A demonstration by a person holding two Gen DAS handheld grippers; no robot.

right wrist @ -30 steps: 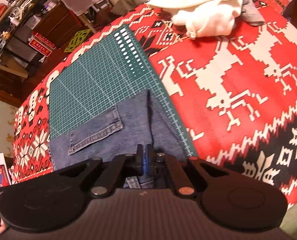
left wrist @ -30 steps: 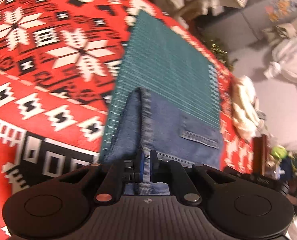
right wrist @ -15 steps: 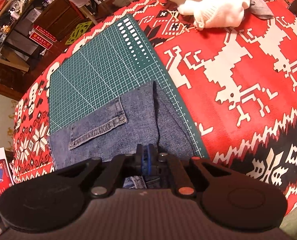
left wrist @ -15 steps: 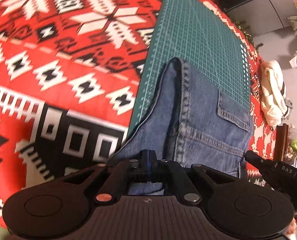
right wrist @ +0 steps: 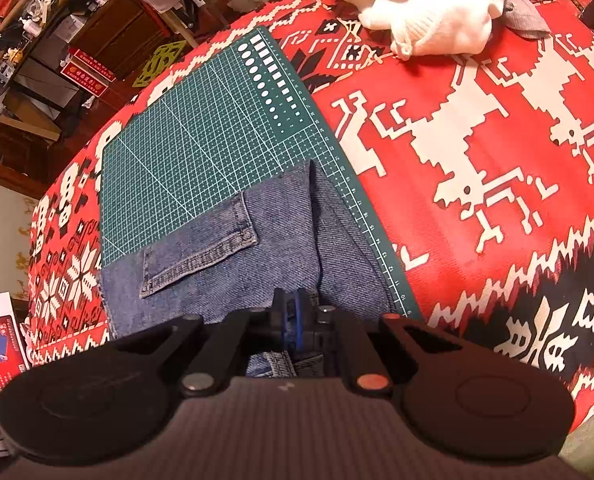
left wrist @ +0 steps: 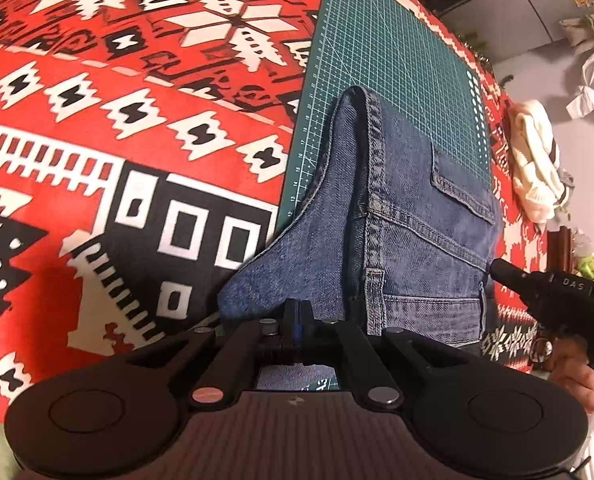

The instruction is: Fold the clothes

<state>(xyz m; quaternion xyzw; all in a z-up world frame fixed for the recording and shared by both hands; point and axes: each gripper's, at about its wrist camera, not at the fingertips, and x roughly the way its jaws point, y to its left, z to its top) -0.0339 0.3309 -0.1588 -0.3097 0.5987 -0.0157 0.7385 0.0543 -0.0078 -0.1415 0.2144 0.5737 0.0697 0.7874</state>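
While both views show jeans [left wrist: 409, 216], only left shows a hand [left wrist: 577, 372].

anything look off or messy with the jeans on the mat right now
Nothing damaged or spilled. The jeans lie partly on the green mat, one edge pinched up into a raised fold; a loose white garment pile sits beyond.

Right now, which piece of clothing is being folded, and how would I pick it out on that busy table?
Find the red patterned tablecloth, then the green gridded cutting mat lying on it. On the mat's near end lie the blue denim jeans, back pocket showing, pinched by both tools. The cream knitted garment sits far off, untouched.
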